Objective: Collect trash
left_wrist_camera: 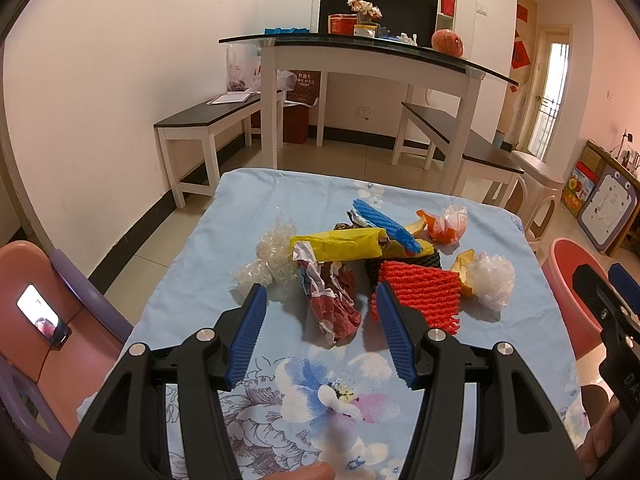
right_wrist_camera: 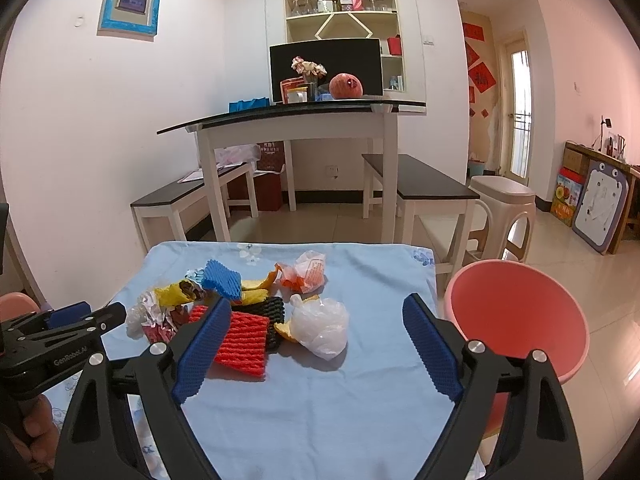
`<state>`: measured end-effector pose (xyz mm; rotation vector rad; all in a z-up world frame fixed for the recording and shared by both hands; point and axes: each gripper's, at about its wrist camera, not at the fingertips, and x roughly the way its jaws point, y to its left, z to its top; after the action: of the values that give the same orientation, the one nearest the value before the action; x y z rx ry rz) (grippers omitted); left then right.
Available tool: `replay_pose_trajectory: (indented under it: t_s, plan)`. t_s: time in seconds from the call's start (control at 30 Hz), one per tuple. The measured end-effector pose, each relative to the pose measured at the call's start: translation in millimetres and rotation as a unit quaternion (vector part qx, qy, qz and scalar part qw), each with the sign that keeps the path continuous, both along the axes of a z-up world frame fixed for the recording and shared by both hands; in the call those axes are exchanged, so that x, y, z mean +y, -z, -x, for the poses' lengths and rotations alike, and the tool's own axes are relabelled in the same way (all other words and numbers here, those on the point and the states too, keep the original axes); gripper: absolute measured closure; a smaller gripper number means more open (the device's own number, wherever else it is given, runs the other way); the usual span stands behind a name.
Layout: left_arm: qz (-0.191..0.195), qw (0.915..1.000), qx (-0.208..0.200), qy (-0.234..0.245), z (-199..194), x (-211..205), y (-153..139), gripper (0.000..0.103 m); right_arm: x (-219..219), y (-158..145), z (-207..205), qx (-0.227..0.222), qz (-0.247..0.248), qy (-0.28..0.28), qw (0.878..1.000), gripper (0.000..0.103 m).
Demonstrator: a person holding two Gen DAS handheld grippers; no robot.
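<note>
A pile of trash lies on a table with a blue floral cloth (left_wrist_camera: 192, 280): a crumpled red and white wrapper (left_wrist_camera: 332, 300), red foam net (left_wrist_camera: 420, 292), yellow bag (left_wrist_camera: 340, 244), blue foam net (left_wrist_camera: 384, 220), bubble wrap (left_wrist_camera: 268, 260), white plastic bag (left_wrist_camera: 492, 276) and orange peel (left_wrist_camera: 462, 264). My left gripper (left_wrist_camera: 320, 296) is open, its jaws either side of the red and white wrapper, just short of it. My right gripper (right_wrist_camera: 318, 312) is open and empty, near the white plastic bag (right_wrist_camera: 320, 328) and red foam net (right_wrist_camera: 240, 340). A pink bin (right_wrist_camera: 520, 312) stands at the table's right.
A pink and purple chair (left_wrist_camera: 52, 312) with a phone on it stands left of the table. Behind are a white dining table (right_wrist_camera: 296, 120) with benches, a beige stool (right_wrist_camera: 504, 208) and a tiled floor.
</note>
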<state>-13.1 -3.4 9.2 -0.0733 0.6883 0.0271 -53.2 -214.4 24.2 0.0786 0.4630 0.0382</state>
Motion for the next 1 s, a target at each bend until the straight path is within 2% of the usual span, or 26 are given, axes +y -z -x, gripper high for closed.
replay_pose_trajectory:
  t_s: [0.63, 1.0]
  plan:
    - [-0.004, 0.9999, 0.012, 0.002, -13, 0, 13, 0.045, -2, 15, -12, 0.023, -0.005, -0.004, 1.000, 0.027]
    - [-0.006, 0.9998, 0.017, 0.005, -19, 0, 20, 0.045, -4, 21, -17, 0.031, -0.008, -0.002, 1.000, 0.028]
